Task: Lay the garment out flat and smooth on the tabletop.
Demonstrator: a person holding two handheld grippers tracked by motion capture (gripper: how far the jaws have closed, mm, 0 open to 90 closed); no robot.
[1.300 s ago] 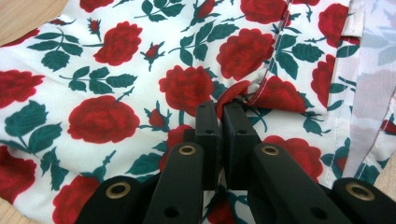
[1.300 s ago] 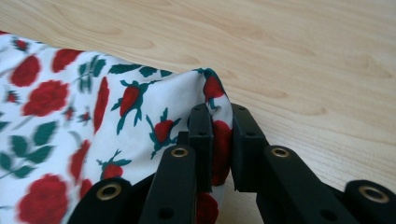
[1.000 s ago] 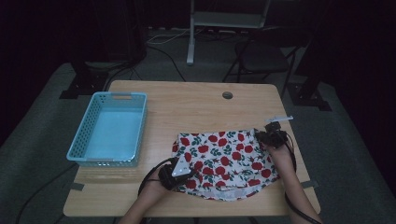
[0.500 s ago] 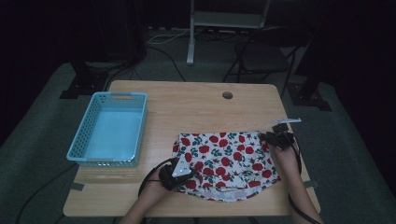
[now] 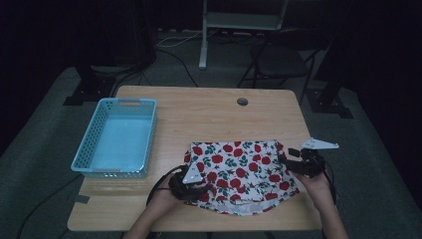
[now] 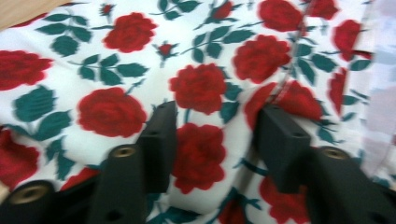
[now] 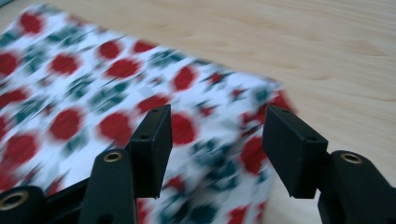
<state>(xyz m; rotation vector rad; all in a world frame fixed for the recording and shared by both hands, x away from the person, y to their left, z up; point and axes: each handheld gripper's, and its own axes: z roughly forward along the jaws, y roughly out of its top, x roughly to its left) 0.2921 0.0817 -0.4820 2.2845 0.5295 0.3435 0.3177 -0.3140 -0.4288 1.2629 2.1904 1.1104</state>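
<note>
A white cloth with red roses and green leaves (image 5: 239, 174) lies folded flat on the wooden table (image 5: 209, 114), toward its front right. My left gripper (image 5: 198, 189) rests at the cloth's front left corner; its jaws have just been opening and stand apart over the fabric (image 6: 201, 88), which lies loose beneath them. My right gripper (image 5: 291, 163) hovers at the cloth's right edge, lifted off it. Its jaws have also just been opening, and they stand open above the cloth (image 7: 116, 107), gripping nothing.
A light blue plastic basket (image 5: 118, 137), with nothing in it, stands on the table's left side. A round cable hole (image 5: 242, 101) sits near the far edge. Beyond the table stand a dark chair (image 5: 278, 62) and a white stand's post (image 5: 203, 35).
Both grippers have let go of the cloth and opened. The right gripper has drawn away to the right and risen a little. The left hand has stayed where it was.
</note>
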